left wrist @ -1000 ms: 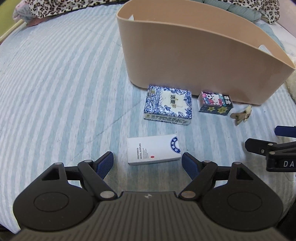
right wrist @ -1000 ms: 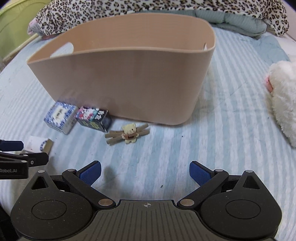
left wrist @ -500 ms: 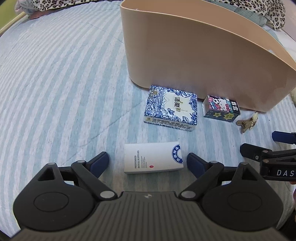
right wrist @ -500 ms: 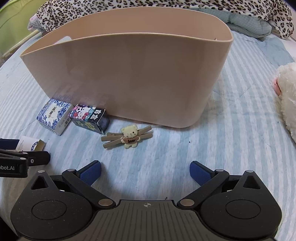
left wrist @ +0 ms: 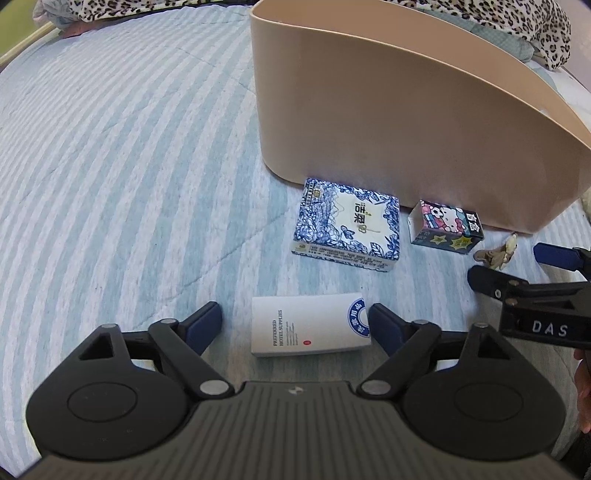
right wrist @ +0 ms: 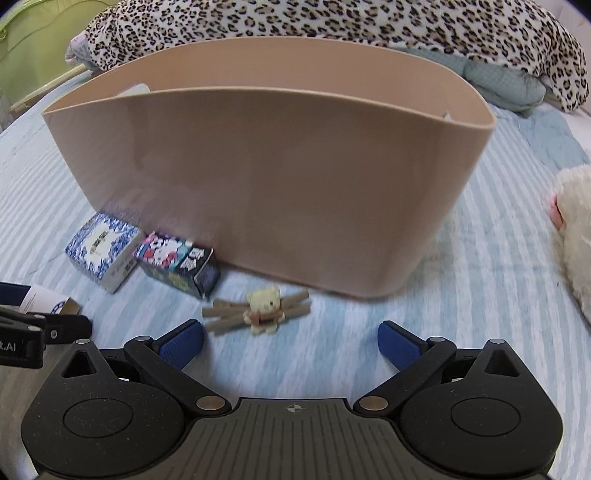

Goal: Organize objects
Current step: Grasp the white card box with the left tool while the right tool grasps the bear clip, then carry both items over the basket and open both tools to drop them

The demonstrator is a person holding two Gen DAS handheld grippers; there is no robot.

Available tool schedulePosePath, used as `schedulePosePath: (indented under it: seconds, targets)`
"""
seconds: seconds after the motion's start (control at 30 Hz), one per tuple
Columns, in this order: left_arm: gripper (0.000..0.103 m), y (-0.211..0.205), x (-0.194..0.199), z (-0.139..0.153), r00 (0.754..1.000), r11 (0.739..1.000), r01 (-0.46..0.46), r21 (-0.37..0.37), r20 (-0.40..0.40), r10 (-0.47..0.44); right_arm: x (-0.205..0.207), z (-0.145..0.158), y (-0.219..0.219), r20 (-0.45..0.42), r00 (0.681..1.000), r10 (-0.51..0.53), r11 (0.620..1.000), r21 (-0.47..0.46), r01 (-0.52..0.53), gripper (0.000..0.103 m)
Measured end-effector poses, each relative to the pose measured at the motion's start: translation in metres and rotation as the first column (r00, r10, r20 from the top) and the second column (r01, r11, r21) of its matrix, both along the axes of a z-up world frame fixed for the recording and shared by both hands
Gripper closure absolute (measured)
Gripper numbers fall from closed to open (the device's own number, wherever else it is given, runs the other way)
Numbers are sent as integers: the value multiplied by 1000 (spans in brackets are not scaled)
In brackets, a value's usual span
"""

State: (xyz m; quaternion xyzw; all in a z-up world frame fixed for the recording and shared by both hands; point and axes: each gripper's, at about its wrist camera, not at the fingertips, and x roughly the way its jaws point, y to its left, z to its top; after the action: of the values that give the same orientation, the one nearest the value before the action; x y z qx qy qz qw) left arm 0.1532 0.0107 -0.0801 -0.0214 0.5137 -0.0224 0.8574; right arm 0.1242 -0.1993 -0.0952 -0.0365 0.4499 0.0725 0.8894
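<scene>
A tall beige bin point(left wrist: 388, 122) stands on the striped bedcover; it also shows in the right wrist view point(right wrist: 280, 184). A white hotel-supplies box point(left wrist: 308, 325) lies flat between the fingers of my open left gripper point(left wrist: 295, 325); the right pad is at its end, the left pad apart. Beyond lie a blue-and-white patterned box point(left wrist: 349, 225) and a Hello Kitty box point(left wrist: 445, 227). A small bear hair clip point(right wrist: 260, 308) lies just ahead of my open, empty right gripper point(right wrist: 291, 341).
A white plush toy point(right wrist: 574, 229) lies at the right. Leopard-print bedding point(right wrist: 369, 33) and a teal pillow point(right wrist: 506, 86) lie behind the bin. The right gripper point(left wrist: 532, 291) shows at the right edge of the left wrist view.
My left gripper has moved forward and now straddles the white box. My right gripper has moved forward toward the bear clip and the bin. Both stayed open.
</scene>
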Motion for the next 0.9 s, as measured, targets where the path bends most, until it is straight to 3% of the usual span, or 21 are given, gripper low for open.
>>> schedulePosePath:
  seconds: [0.13, 0.3, 0.6, 0.9]
  targets:
    - [40, -4, 1, 3, 1000, 1000, 23, 10, 6, -23, -1, 3, 4, 14, 1000, 2, 1000, 8, -2, 23]
    - [42, -16, -1, 8, 998, 997, 68, 39, 14, -68, -8, 9, 11, 42, 999, 14, 1000, 2, -14, 49]
    - [43, -28, -3, 29, 996, 997, 66, 36, 54, -67, -37, 31, 7, 54, 998, -12, 999, 52, 9, 50]
    - [43, -13, -23, 81, 977, 997, 69, 36, 197, -75, -11, 75, -29, 136, 990, -47, 991, 127, 29, 50]
